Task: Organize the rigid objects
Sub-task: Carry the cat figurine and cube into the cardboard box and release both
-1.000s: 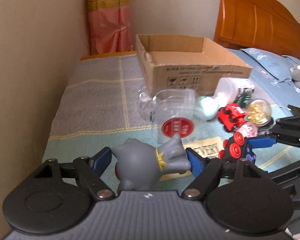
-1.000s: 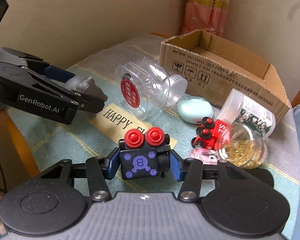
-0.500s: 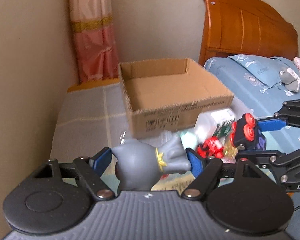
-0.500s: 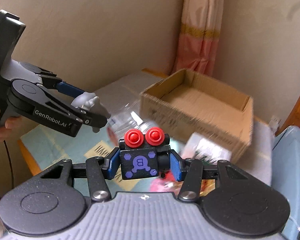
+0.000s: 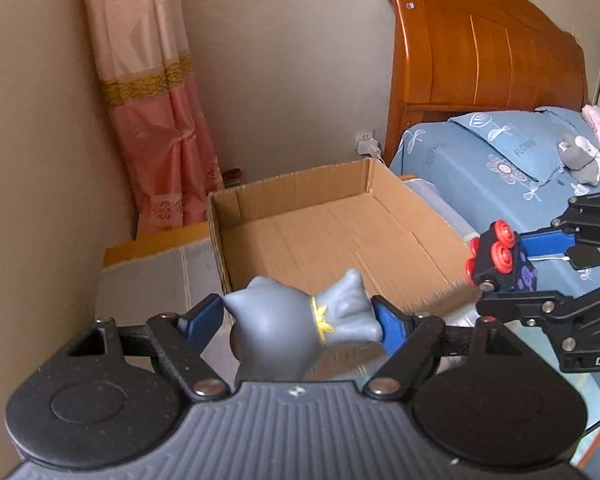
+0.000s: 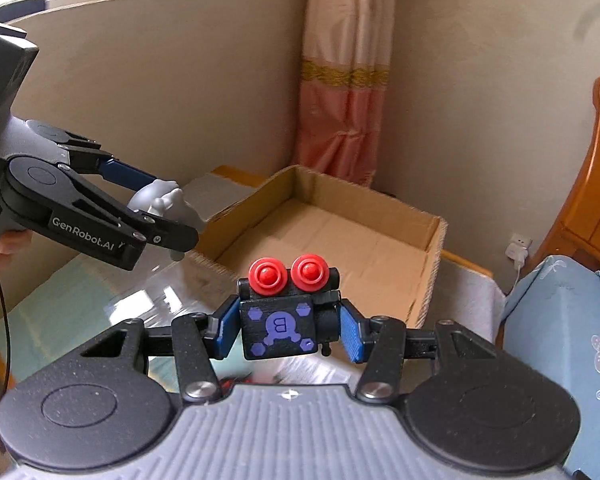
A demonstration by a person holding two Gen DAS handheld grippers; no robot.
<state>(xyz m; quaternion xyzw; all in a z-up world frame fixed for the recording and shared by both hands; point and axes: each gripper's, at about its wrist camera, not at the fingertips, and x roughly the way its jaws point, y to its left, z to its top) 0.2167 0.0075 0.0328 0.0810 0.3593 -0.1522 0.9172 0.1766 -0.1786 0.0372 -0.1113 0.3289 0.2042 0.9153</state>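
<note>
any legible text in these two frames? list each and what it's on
"GenRobot.AI": white lettering on the side of the left gripper, which holds the grey cat figure.
"B": purple letter on the black toy car in the right gripper.
"DA": cut off at the frame edge, on the right gripper's finger link, left wrist view.
Pillow print: too small to read.

The left hand-held gripper (image 5: pixel 298 318) holds a cat figure (image 5: pixel 300 326) between its fingers; ahead of it the cardboard box (image 5: pixel 328 236) sits on the worktop (image 5: pixel 148 284). To its right, the right hand-held gripper (image 6: pixel 286 326) holds a toy block (image 6: pixel 286 312), also before the box. The bed (image 5: pixel 512 160) lies farther right, behind that gripper.
</note>
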